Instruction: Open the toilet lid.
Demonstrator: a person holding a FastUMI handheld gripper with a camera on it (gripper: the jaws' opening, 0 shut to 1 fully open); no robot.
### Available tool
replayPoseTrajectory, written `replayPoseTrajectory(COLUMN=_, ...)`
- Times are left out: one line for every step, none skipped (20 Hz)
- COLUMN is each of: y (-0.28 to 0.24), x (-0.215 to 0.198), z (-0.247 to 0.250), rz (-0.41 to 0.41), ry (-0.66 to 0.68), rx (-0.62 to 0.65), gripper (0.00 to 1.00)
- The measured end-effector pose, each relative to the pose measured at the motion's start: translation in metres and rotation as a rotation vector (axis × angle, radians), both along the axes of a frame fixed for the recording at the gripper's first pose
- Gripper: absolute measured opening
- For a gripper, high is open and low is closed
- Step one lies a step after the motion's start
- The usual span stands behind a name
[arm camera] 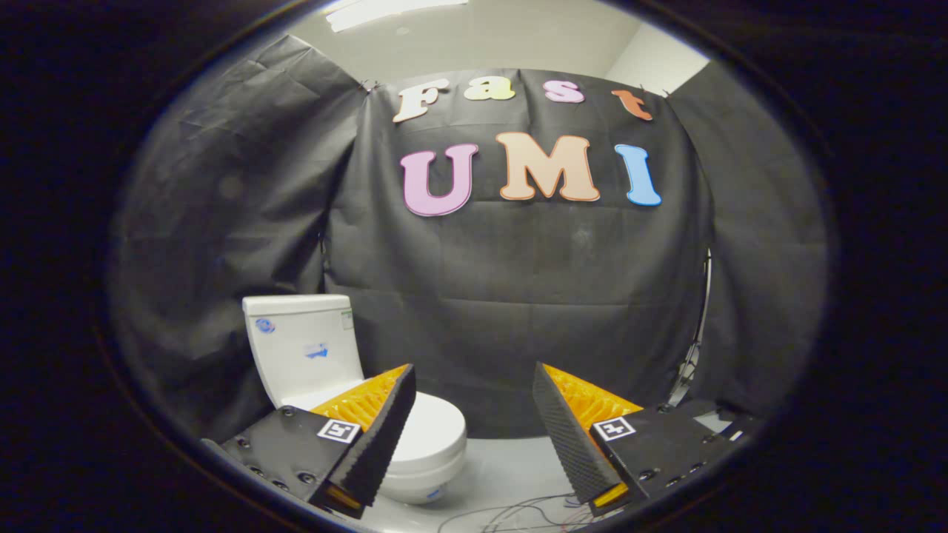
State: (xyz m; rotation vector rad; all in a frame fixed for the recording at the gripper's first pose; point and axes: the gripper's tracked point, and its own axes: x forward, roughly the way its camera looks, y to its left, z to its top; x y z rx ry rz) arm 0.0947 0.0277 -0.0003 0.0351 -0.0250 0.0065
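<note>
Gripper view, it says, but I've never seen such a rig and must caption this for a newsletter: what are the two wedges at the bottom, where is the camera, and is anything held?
The camera rides on a hand-held tool, a two-finger gripper, and looks forward along its fingers. The two wedges are those fingers; they stand wide apart with nothing between them, so nothing is held. Beyond the left finger stands a white toilet with its tank against the black cloth wall. Its lid lies flat and closed, partly hidden by that finger. Thin cables lie on the pale floor just ahead of the fingers.
</note>
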Motion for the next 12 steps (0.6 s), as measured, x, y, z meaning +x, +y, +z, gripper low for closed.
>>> replayPoseTrajectory(y=0.006, x=0.007, z=-0.010, rz=-0.023, ry=0.018, rx=0.007, gripper=0.98)
replayPoseTrajectory(y=0.014, x=0.009, z=-0.014, rz=-0.028, ry=0.010, rx=0.030, gripper=0.98)
replayPoseTrajectory(y=0.025, x=0.013, z=-0.019, rz=-0.028, ry=0.007, rx=0.048, gripper=0.98)
replayPoseTrajectory(y=0.033, x=0.013, z=-0.027, rz=-0.032, ry=0.018, rx=0.056, gripper=0.98)
replayPoseTrajectory(y=0.042, x=0.011, z=-0.032, rz=-0.030, ry=0.015, rx=0.055, gripper=0.98)
replayPoseTrajectory(y=0.051, x=0.008, z=-0.036, rz=-0.025, ry=0.009, rx=0.031, gripper=0.98)
replayPoseTrajectory(y=0.058, x=0.004, z=-0.040, rz=-0.020, ry=0.007, rx=0.002, gripper=0.98)
replayPoseTrajectory(y=0.062, x=0.000, z=-0.043, rz=-0.022, ry=-0.001, rx=-0.014, gripper=0.98)
replayPoseTrajectory(y=0.063, x=-0.003, z=-0.044, rz=-0.025, ry=-0.010, rx=-0.006, gripper=0.98)
replayPoseTrajectory(y=0.068, x=-0.005, z=-0.047, rz=-0.024, ry=-0.010, rx=0.011, gripper=0.98)
replayPoseTrajectory(y=0.071, x=-0.008, z=-0.054, rz=-0.026, ry=-0.007, rx=0.017, gripper=0.98)
replayPoseTrajectory(y=0.072, x=-0.013, z=-0.060, rz=-0.036, ry=-0.006, rx=0.019, gripper=0.98)
